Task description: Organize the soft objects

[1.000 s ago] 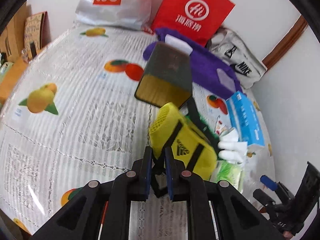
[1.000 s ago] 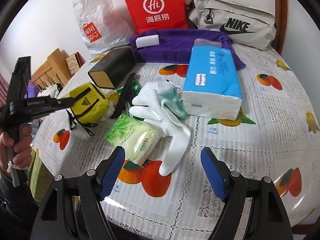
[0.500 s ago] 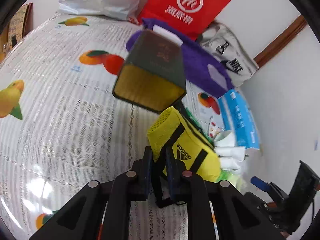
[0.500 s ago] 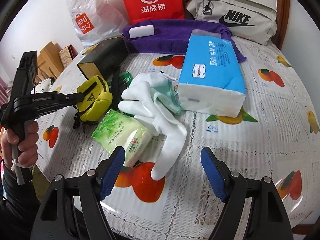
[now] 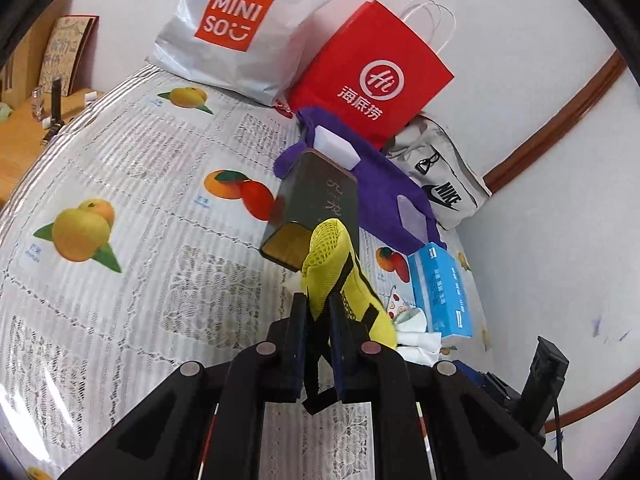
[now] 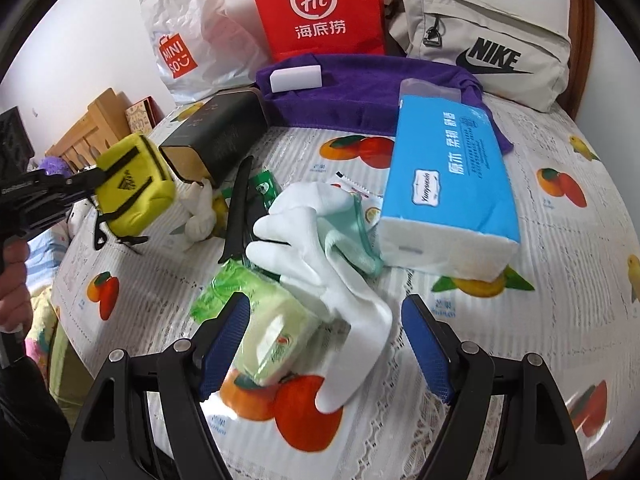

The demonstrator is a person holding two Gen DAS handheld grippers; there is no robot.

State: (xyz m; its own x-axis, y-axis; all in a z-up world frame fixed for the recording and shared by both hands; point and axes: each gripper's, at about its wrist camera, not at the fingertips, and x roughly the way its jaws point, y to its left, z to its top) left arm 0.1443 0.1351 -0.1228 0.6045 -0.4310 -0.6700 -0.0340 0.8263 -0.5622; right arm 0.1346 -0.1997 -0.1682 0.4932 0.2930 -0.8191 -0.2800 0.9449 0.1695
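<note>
My left gripper (image 5: 318, 316) is shut on the edge of a yellow pouch with black straps (image 5: 340, 276), which hangs in the air above the table. The right wrist view shows that same yellow pouch (image 6: 134, 184) lifted at the left, held by the left gripper (image 6: 90, 182). My right gripper (image 6: 324, 344) stands open low over a white sock (image 6: 320, 260) and a green wet-wipe pack (image 6: 268, 328), touching neither. A blue tissue pack (image 6: 448, 184), a purple towel (image 6: 360, 92) and a small white figure (image 6: 200, 212) lie on the fruit-print tablecloth (image 6: 560, 280).
A dark tin box (image 6: 220, 140) lies beside the towel, with a black strip (image 6: 238, 208) in front of it. A red paper bag (image 6: 320, 8), a silver shopping bag (image 6: 188, 48) and a beige sling bag (image 6: 480, 40) line the wall. A person's hand (image 6: 12, 272) is at far left.
The left gripper has lifted the yellow pouch off the table and carried it up and to the left. A small white figure has come into sight where the pouch lay. The right gripper edged closer to the sock.
</note>
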